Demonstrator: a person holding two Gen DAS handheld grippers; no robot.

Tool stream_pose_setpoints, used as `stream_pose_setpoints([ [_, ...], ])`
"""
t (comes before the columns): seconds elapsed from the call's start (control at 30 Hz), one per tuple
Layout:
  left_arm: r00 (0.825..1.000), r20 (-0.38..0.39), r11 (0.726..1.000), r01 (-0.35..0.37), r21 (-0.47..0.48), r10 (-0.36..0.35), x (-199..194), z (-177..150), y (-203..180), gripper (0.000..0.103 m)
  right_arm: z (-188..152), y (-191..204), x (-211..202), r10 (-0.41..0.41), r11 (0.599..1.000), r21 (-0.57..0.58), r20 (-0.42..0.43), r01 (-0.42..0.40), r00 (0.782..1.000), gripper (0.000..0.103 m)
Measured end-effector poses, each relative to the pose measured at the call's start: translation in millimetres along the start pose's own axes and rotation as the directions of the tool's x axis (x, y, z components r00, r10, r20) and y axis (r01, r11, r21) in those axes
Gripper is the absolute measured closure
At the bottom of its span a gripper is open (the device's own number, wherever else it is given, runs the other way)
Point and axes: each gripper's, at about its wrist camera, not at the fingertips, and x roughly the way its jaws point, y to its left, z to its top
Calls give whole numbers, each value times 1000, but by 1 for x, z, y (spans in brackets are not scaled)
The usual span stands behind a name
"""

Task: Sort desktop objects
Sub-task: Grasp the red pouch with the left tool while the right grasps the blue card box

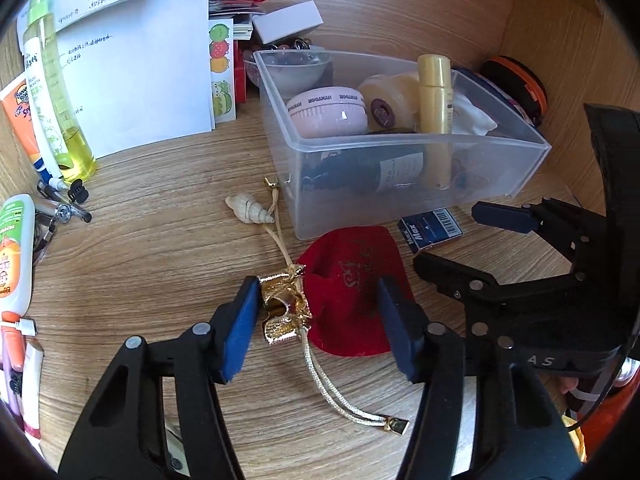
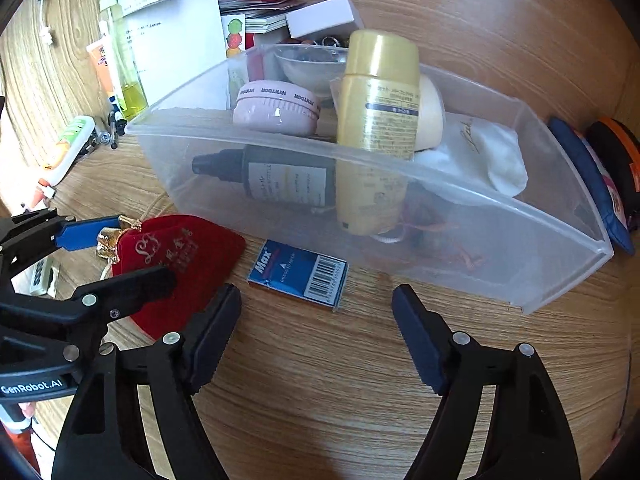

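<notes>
A red velvet pouch (image 1: 356, 292) with a gold neck and gold cords lies on the wooden desk, in front of a clear plastic bin (image 1: 500, 136). My left gripper (image 1: 316, 328) is open, its fingers on either side of the pouch. The pouch (image 2: 180, 248) also shows in the right wrist view. A small blue staple box (image 2: 298, 274) lies in front of the bin (image 2: 560, 240). My right gripper (image 2: 316, 332) is open and empty just before the staple box. The bin holds a yellow bottle (image 2: 376, 140), a pink round case (image 2: 276, 110) and a dark bottle (image 2: 280, 178).
A seashell (image 1: 250, 209) lies left of the bin. Papers (image 1: 132, 72), a yellow-green bottle (image 1: 60, 92), tubes and pens (image 1: 64, 204) crowd the left. A white box (image 1: 288, 20) and booklets stand behind the bin. A wooden wall and an orange-black round item (image 1: 520, 84) are at right.
</notes>
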Motion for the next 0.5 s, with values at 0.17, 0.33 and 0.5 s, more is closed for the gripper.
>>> stream_pose_setpoints([
  [0.17, 1000, 5, 1000, 17, 7, -17, 0, 1, -1, 56, 4, 3, 3, -14, 1000, 15, 1, 14, 1000, 29],
  [0.33, 999, 9, 999, 44, -21, -44, -1, 1, 4, 64, 4, 4, 3, 23, 999, 24, 5, -24, 1000, 43],
  [0.5, 999, 28, 998, 45, -47, -44, -5, 0, 9, 69, 6, 7, 3, 22, 1000, 15, 10, -22, 1000, 49],
])
